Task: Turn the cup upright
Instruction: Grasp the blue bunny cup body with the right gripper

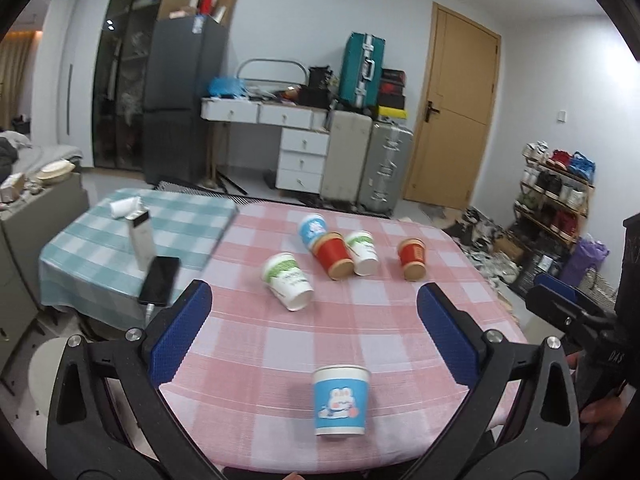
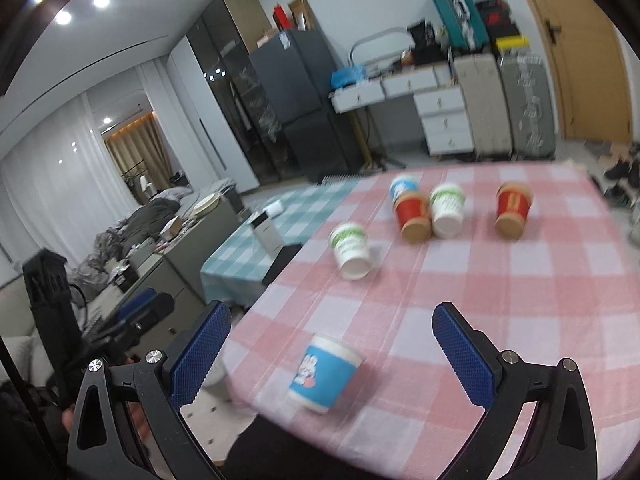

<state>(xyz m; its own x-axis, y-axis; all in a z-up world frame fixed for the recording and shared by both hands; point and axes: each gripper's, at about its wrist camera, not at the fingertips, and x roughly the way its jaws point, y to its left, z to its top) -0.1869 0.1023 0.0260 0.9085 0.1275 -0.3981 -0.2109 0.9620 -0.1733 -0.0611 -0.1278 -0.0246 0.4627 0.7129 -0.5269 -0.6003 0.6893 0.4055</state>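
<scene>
Your left gripper (image 1: 314, 308) and right gripper (image 2: 332, 330) both stand wide, textured blue pads empty. The blue paper cup (image 1: 340, 400) stands upright near the checked tablecloth's (image 1: 280, 344) edge at 6 o'clock; five cups lie tipped toward 12, bare cloth between.

This is a lived-in home, a single room serving for sleeping and storage. Straight ahead of the tongs, beyond the desk with its pink checked cloth (image 1: 320, 340), stand a dark fridge (image 1: 180, 100), a white dressing table with drawers (image 1: 280, 128) and stacked suitcases (image 1: 368, 160) beside a wooden door (image 1: 452, 112). Off to the right a shoe rack (image 1: 556, 196) holds many pairs. Far left, the right wrist view shows a rumpled bed (image 2: 132, 220) and curtains (image 2: 132, 152).
</scene>
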